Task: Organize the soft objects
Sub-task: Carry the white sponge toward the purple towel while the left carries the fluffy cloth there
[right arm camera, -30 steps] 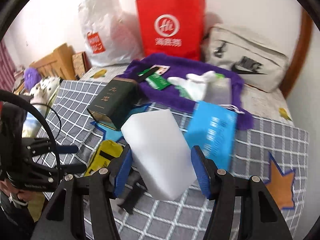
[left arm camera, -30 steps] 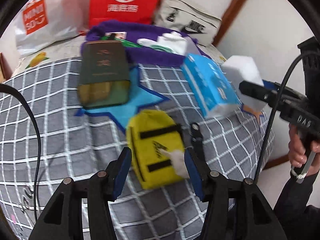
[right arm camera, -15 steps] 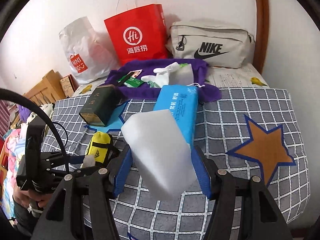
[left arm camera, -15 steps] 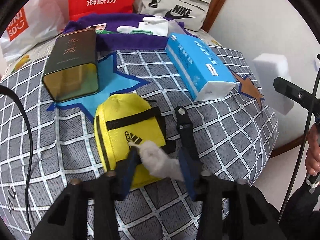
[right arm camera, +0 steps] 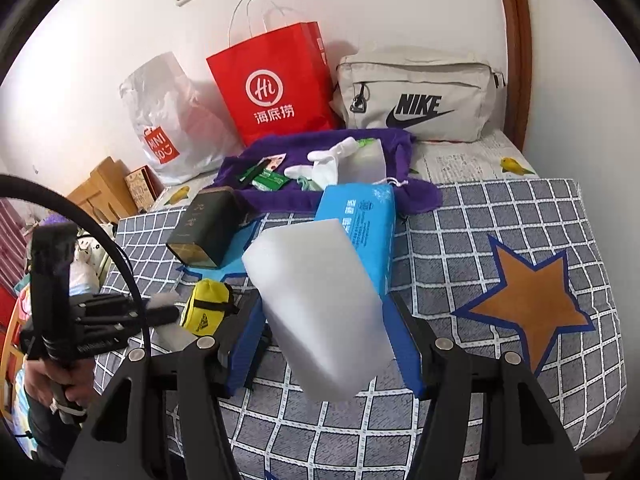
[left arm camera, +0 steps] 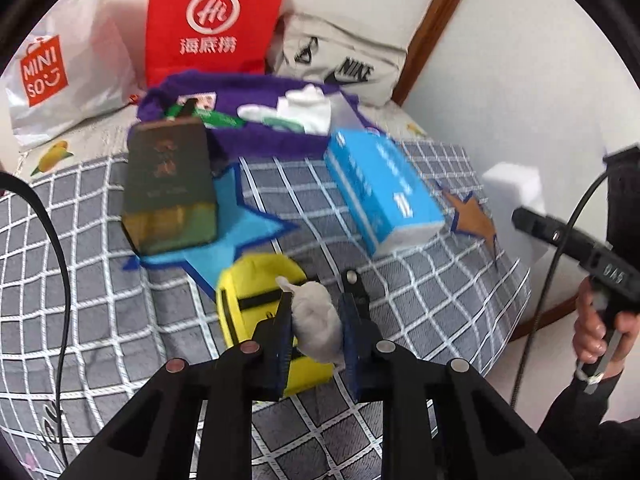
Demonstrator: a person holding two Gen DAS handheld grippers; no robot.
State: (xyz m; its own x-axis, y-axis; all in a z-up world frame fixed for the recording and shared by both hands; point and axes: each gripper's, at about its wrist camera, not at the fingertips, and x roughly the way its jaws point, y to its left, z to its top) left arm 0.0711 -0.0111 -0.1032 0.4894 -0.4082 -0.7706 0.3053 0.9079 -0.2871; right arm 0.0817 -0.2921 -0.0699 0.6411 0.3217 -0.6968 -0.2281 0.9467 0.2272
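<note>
Cotton-like white tuft (left arm camera: 316, 326) is sitting between the pads of the left gripper (left arm camera: 316, 332), just above the small yellow pouch (left arm camera: 256, 300) on the checked blanket (left arm camera: 100, 280). The jaws are closing on it at this moment, and the pads seem to be already pressing its sides. The right gripper (right arm camera: 324, 336) is clenching a white foam block (right arm camera: 320, 308) and holding it clear of the blanket, in front of the blue tissue pack (right arm camera: 360, 224).

For doing this step well, I think the left hand should be finishing the squeeze gently — the tuft is very soft and it will compress a lot, so a light grip may be letting it slip out. It is also better to be lifting straight up, because the tuft is lying so close to the pouch that its strap (left arm camera: 352, 284) could catch on the finger.

The purple cloth (right arm camera: 328, 184) behind, where some white soft things (right arm camera: 328, 160) are already lying, looks like the gathering place — but this is only my judgement.
</note>
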